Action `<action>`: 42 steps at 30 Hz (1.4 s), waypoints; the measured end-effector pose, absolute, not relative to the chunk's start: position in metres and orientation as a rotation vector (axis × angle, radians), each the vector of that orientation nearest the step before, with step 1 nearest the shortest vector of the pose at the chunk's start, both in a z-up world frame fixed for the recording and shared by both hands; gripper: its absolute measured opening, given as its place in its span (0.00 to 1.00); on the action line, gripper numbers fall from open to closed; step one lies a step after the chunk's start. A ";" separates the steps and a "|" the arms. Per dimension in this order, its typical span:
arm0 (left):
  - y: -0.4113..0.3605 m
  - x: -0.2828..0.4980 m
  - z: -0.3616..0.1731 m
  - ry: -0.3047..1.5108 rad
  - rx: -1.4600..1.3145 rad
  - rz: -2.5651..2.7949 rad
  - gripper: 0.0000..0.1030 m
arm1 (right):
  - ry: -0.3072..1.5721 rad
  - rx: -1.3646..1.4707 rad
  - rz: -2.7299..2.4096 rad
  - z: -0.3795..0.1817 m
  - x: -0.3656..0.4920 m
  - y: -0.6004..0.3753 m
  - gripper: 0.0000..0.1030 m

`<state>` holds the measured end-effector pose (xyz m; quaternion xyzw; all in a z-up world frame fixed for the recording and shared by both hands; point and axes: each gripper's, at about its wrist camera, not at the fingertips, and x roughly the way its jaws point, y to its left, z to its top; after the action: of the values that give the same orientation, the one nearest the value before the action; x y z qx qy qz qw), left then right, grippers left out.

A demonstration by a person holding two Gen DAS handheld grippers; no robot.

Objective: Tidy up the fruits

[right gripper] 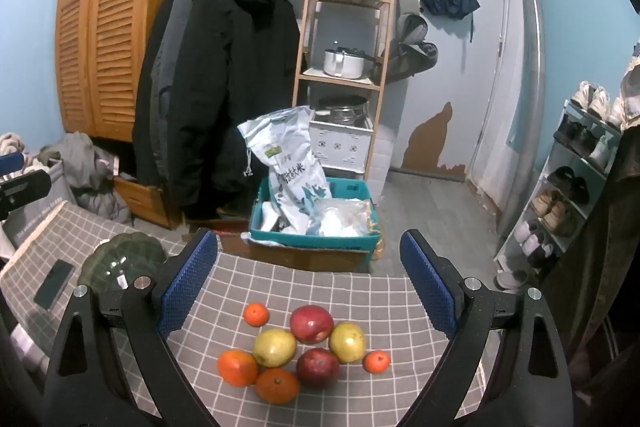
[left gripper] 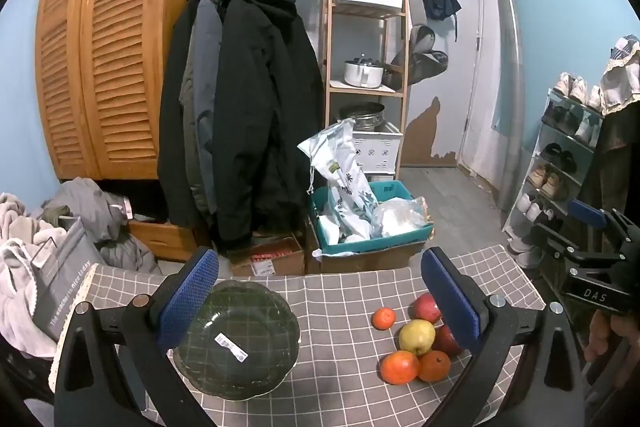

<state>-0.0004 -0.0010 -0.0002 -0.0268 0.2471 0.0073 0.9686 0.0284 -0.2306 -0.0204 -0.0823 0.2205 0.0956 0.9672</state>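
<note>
Start of task, nothing picked yet. Left gripper (left gripper: 318, 301) is spread wide and empty, hovering over the table with the dark green glass plate (left gripper: 240, 341) at its 8 o'clock. Right gripper (right gripper: 308, 285) is also spread wide and empty, fruit pile directly below its fingers.

All fruit sits loose on the grey checked tablecloth (right gripper: 320, 283), none on the plate. Pile from right wrist view: two red apples (right gripper: 312, 323), two yellow-green pears (right gripper: 275, 347), two big oranges (right gripper: 237, 367) at 7 o'clock of the cluster, most touching each other. Small mandarin (right gripper: 256, 314) sits apart at 11 o'clock, another one (right gripper: 376, 361) at 4 o'clock.

Likely next: right gripper drops on an outlier (the 11 o'clock mandarin is cleanest), closes, carries to the plate at 9 o'clock. Round fruit will probably roll if nudged. Plate carries a white sticker; looks empty, though the left finger hides part of the rim.
</note>
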 end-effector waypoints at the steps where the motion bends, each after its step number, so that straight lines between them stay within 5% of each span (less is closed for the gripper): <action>1: -0.001 0.000 0.000 0.501 -0.055 0.015 0.99 | 0.446 -0.167 0.193 -0.020 0.028 -0.230 0.88; 42: 0.000 0.000 0.000 0.500 -0.055 0.013 0.99 | 0.443 -0.176 0.191 -0.019 0.028 -0.229 0.88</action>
<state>-0.0003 0.0002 -0.0002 -0.0274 0.2475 0.0065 0.9685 0.0279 -0.2285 -0.0187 -0.0869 0.2189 0.0944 0.9673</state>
